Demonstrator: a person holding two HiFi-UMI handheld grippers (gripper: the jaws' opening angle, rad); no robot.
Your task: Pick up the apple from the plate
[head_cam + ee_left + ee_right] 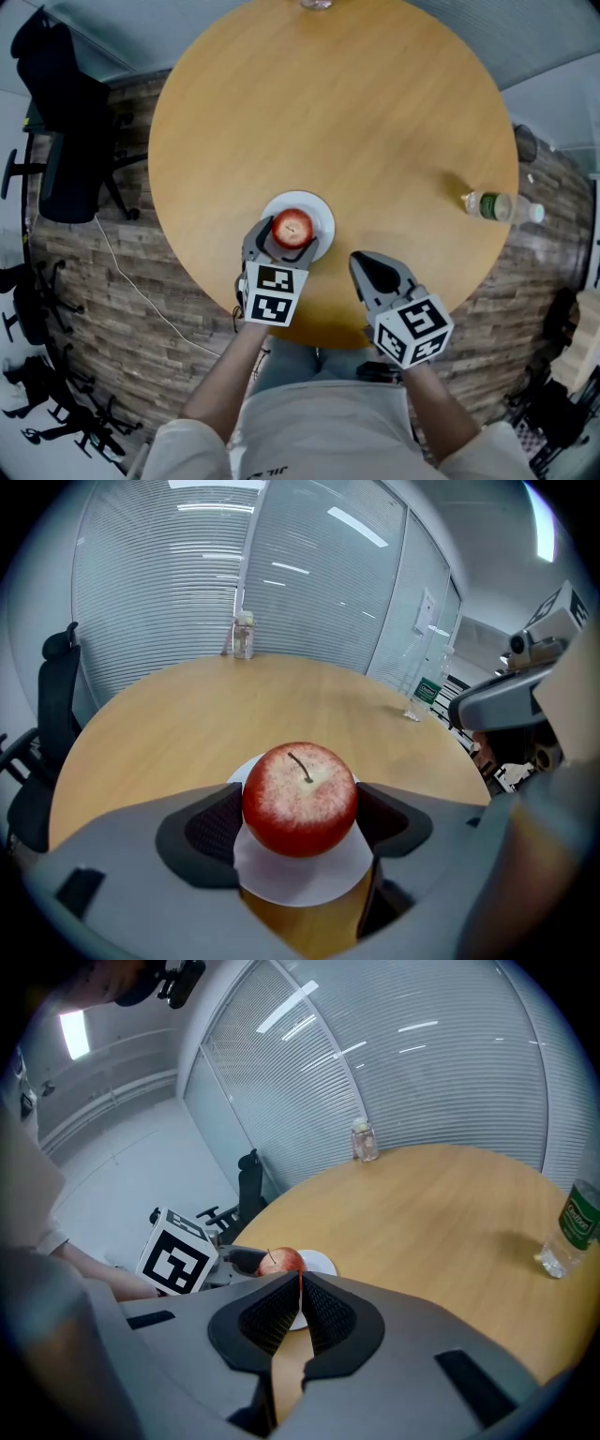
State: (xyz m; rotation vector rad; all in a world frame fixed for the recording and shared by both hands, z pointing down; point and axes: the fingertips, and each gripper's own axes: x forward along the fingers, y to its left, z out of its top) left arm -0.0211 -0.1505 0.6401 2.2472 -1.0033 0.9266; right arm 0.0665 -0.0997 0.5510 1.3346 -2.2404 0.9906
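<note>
L gripper [284,237] jaws wide apart, straddling round red apple [300,799] on small white plate [322,217]; pads at its widest part, prob. for squeeze. R gripper [299,1288] jaws together, empty, kept clear.

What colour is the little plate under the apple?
Plain white. The plate shows best in the left gripper view, under the red apple.

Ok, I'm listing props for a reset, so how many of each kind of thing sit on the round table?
Apple: 1
Plate: 1
Bottles: 2
Total: 4
</note>
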